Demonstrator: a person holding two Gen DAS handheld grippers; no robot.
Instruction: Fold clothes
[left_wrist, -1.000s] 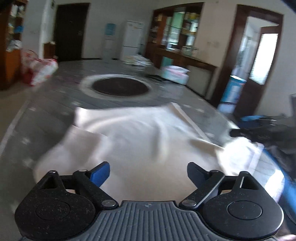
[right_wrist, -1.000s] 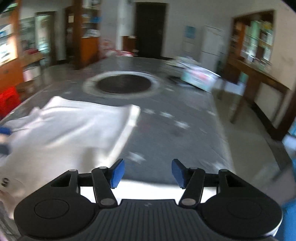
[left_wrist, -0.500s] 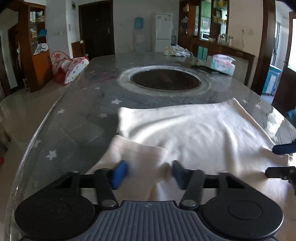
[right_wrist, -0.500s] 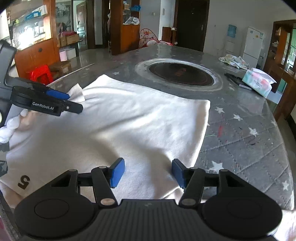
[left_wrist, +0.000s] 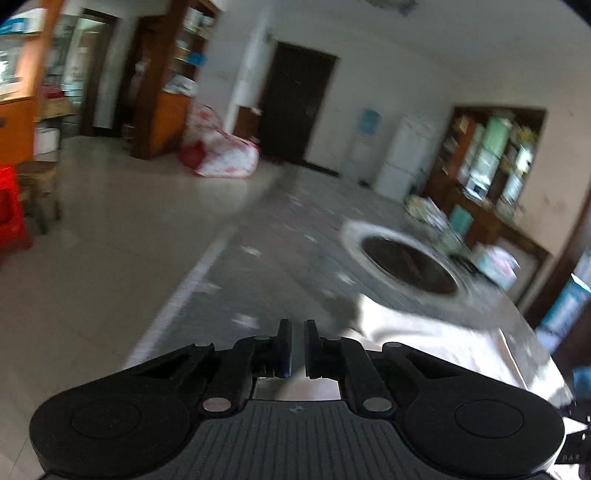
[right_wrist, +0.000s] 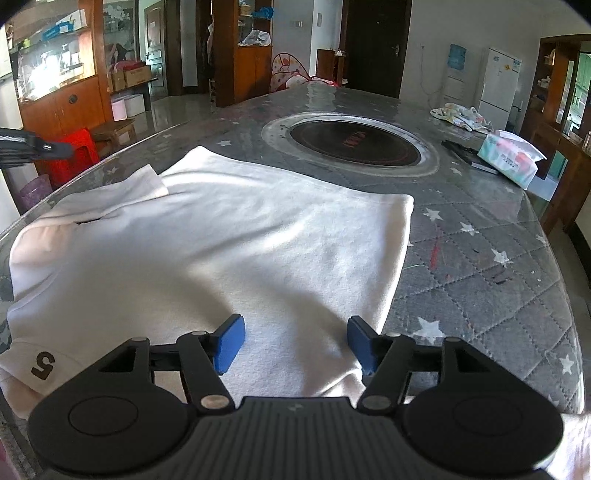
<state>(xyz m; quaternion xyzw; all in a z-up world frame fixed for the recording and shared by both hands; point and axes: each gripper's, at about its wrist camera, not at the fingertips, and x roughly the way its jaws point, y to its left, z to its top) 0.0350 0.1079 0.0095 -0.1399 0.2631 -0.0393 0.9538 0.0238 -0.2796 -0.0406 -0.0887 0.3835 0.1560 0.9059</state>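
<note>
**A lived-in family dining room**

I was looking at a home: a big quilted dining table (right_wrist: 480, 258) with a built-in hotplate (right_wrist: 354, 144), a white fridge (right_wrist: 498, 85) and water dispenser (right_wrist: 456, 70) far right, and wooden cabinets (right_wrist: 62, 85) on the left.

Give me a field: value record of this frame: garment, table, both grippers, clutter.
garment: white shirt, spread flat, "5" patch at near-left corner
surface: grey star-print table with round cooktop
left gripper: jaws nearly together, nothing visible between them, view blurred, aimed off the shirt's left side
right gripper: jaws wide apart, just above the shirt's near edge
clutter: tissue pack, crumpled cloth, far right of table
</note>
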